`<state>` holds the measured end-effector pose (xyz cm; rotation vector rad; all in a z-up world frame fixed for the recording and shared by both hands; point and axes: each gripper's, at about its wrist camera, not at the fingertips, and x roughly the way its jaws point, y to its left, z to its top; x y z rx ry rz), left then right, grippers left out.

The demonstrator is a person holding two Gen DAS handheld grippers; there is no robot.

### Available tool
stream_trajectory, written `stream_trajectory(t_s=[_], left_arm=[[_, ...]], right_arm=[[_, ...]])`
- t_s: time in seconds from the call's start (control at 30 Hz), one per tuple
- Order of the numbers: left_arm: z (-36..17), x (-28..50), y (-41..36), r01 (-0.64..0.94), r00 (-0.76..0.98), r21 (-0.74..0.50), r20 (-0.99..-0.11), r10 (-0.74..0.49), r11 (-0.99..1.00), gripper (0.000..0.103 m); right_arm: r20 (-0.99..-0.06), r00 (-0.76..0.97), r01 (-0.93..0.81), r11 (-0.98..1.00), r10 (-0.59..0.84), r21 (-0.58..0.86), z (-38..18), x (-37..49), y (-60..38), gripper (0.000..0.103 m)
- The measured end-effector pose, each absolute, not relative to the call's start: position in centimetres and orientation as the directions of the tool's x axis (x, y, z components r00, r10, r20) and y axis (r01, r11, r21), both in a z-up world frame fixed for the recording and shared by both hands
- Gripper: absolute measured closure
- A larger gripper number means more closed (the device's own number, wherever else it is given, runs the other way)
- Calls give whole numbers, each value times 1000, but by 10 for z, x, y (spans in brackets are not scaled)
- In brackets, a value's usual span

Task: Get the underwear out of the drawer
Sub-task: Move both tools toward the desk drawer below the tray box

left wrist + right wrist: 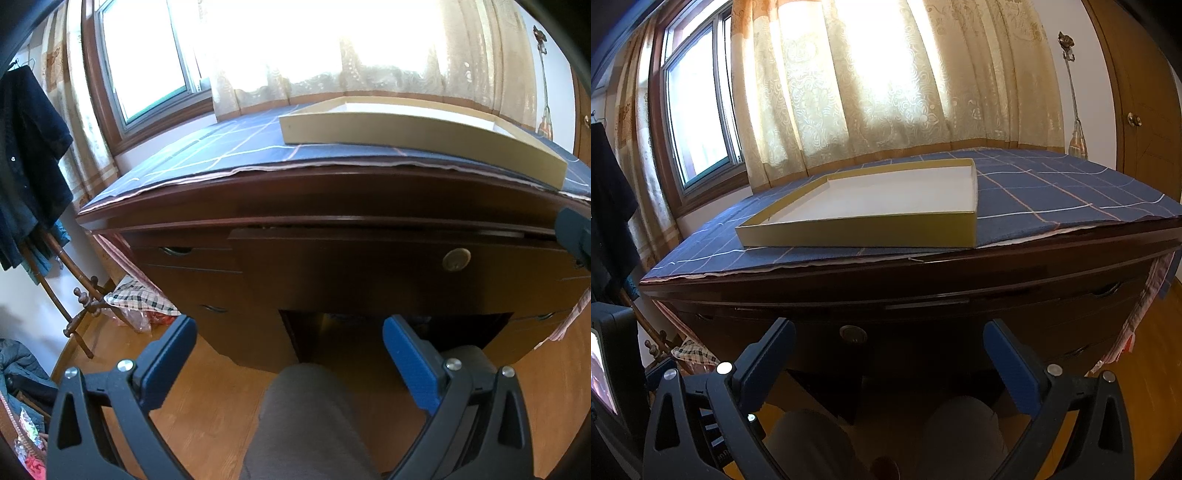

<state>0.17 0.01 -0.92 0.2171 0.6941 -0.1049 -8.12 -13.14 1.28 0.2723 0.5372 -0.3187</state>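
A dark wooden desk faces me, its wide centre drawer (369,273) (923,332) shut, with a round brass lock (456,259) (853,334) on its front. No underwear shows in either view. My left gripper (290,326) hangs open below the drawer front, in front of the kneehole, nothing between its blue pads. My right gripper (888,332) is open too, level with the drawer front, holding nothing. On the blue checked cloth (1052,195) lies a shallow yellow tray (406,136) (871,229), white inside and holding nothing.
Small side drawers (184,258) (1104,291) flank the centre one. A person's knees in grey trousers (306,417) (964,424) sit under the grippers. A coat stand with dark clothes (29,155) and a checked bag (136,299) stand at the left. Curtains and a window lie behind.
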Motion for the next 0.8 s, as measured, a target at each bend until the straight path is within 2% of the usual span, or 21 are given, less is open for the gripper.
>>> stream_trajectory(t_s=[0.8], left_arm=[[-19, 8, 2, 161, 750, 173, -661, -7, 972, 1]], right_arm=[[-572, 790, 376, 911, -220, 168, 0, -77, -136, 0]])
